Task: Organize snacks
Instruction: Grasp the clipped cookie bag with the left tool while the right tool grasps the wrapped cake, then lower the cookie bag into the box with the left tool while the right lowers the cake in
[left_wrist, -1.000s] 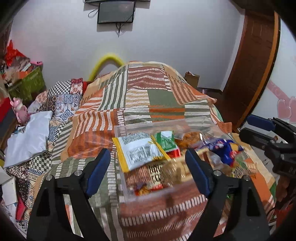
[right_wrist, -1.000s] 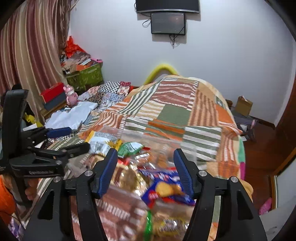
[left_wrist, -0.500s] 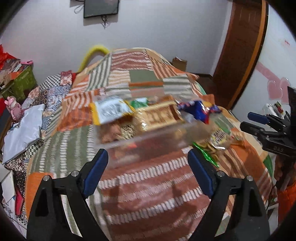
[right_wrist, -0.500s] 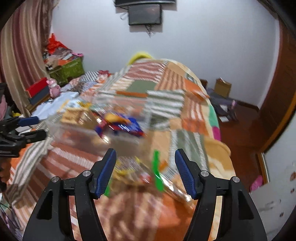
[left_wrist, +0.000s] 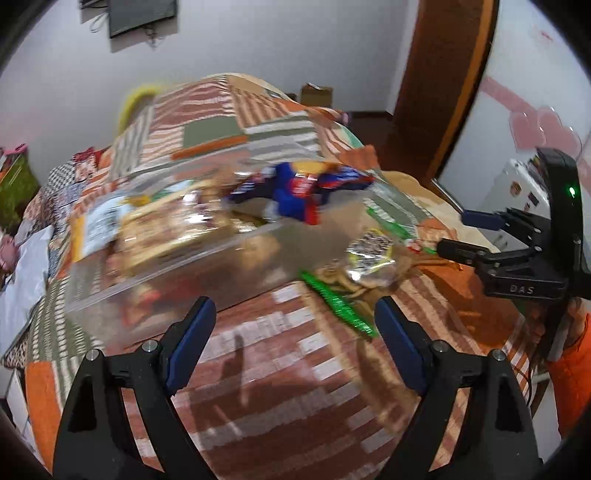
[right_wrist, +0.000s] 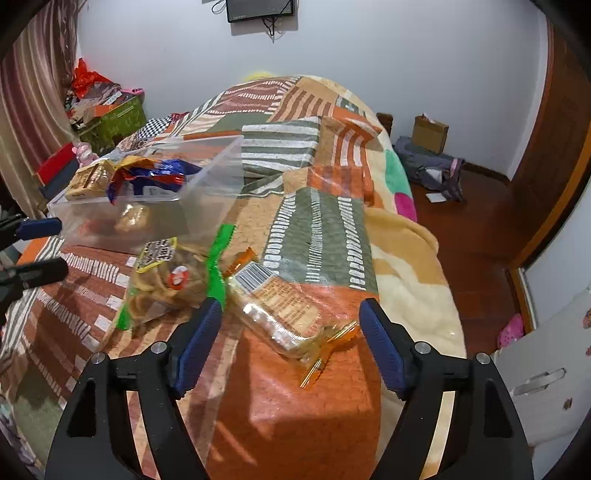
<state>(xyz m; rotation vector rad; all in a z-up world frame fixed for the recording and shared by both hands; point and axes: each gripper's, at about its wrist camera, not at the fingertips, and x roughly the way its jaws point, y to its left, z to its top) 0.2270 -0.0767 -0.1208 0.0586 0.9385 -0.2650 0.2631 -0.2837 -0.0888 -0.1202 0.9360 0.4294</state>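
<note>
**Snacks spread over the bed, both grippers empty**

Snacks lie partly in a clear plastic bin (right_wrist: 207, 177) and partly loose on the patchwork blanket (right_wrist: 317, 229) that covers the bed. The bin is a rigid, see-through rectangular box with thin walls; inside it show a blue crinkly packet (right_wrist: 155, 175), a tan pack of biscuits (right_wrist: 90, 179) and a pale round snack low against the near wall. In the left wrist view the bin and its contents are blurred.

Just outside the bin's near corner lies a clear bag of ring-shaped crisps with green sealed edges (right_wrist: 166, 284), soft and crumpled. Touching its right edge is a long transparent biscuit pack (right_wrist: 284, 314) with orange and gold crimped ends and a barcode label, lying aslant.

The right gripper (right_wrist: 288, 332) stands released above this biscuit pack; its jaws have just been opening, and the pack lies below and between them without either blue ribbed pad pressing on it. The left gripper (left_wrist: 293, 332) is spread wide over bare striped blanket in front of the bin, with nothing between its pads.

A cream fleece blanket (right_wrist: 406, 258) hangs off the bed's right side. Beyond it are a wooden floor, a cardboard box (right_wrist: 430, 134) against the white wall and a dark bundle of cloth beside it. A wall-mounted screen (right_wrist: 260, 9) hangs above.
</note>
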